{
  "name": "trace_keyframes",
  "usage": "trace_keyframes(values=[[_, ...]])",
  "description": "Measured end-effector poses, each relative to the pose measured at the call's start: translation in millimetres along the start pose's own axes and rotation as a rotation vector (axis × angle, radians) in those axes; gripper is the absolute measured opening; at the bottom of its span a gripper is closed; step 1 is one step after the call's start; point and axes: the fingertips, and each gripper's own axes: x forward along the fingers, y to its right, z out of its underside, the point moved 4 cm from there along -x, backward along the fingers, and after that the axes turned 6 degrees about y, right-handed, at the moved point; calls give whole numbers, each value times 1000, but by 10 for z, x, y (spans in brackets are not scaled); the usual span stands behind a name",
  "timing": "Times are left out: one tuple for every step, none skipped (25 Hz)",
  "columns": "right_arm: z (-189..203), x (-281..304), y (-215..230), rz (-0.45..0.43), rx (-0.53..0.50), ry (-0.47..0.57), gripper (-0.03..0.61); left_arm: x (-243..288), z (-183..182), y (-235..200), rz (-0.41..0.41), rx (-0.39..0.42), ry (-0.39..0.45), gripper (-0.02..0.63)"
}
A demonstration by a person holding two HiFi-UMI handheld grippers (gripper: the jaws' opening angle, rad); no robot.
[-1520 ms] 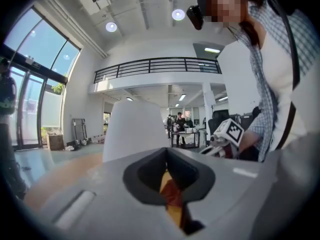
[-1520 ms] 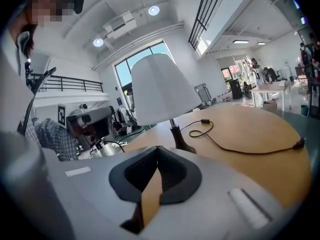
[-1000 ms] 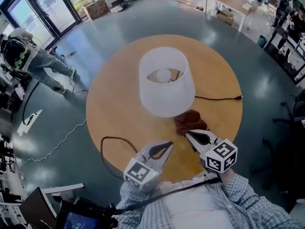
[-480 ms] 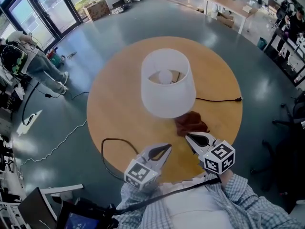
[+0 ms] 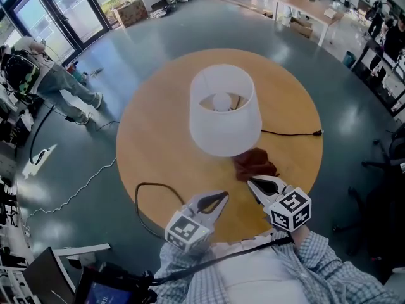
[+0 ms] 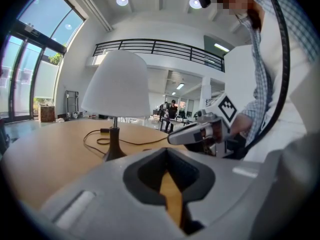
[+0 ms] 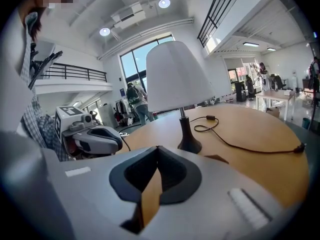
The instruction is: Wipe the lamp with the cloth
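Observation:
A lamp with a white shade (image 5: pixel 224 109) stands in the middle of the round wooden table (image 5: pixel 158 144). A crumpled brown cloth (image 5: pixel 254 164) lies just in front of its base, toward the right. My right gripper (image 5: pixel 251 182) is shut and empty, its tip a short way in front of the cloth. To its left, my left gripper (image 5: pixel 224 196) is shut and empty over the table's near edge. The left gripper view shows the lamp (image 6: pixel 116 86) and the right gripper (image 6: pixel 197 132). The right gripper view shows the lamp (image 7: pixel 177 76), a sliver of cloth (image 7: pixel 216 159) and the left gripper (image 7: pixel 95 136).
The lamp's black cord (image 5: pixel 291 131) runs right to a plug near the table's edge. Another black cable (image 5: pixel 144 201) loops over the near left edge. A person (image 5: pixel 44 81) is on the floor far left, and a screen (image 5: pixel 98 291) sits at bottom left.
Both grippers hold still. The person at the far left has shifted a little.

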Motion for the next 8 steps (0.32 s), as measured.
trace_keyframes(values=[[3,-10,8,0,2,-1,3,10,0,9,0,0,-1,5],[5,-22,17,1,3,-2,3,19,1,18,0,0,-3,5],[7,-28,22,2,5,-3,3,24,2,24,0,0,-5,5],[12,-29,24,4,6,-4,3,23,6,25,0,1,-7,5],[17,-25,21,6,7,-6,3,17,11,23,0,2,-9,5],[24,-19,17,7,8,-7,3,10,18,20,1,3,-10,5],[31,-14,12,7,9,-8,3,2,26,17,1,3,-10,5],[38,-10,7,7,10,-9,3,-6,33,14,1,3,-11,5]])
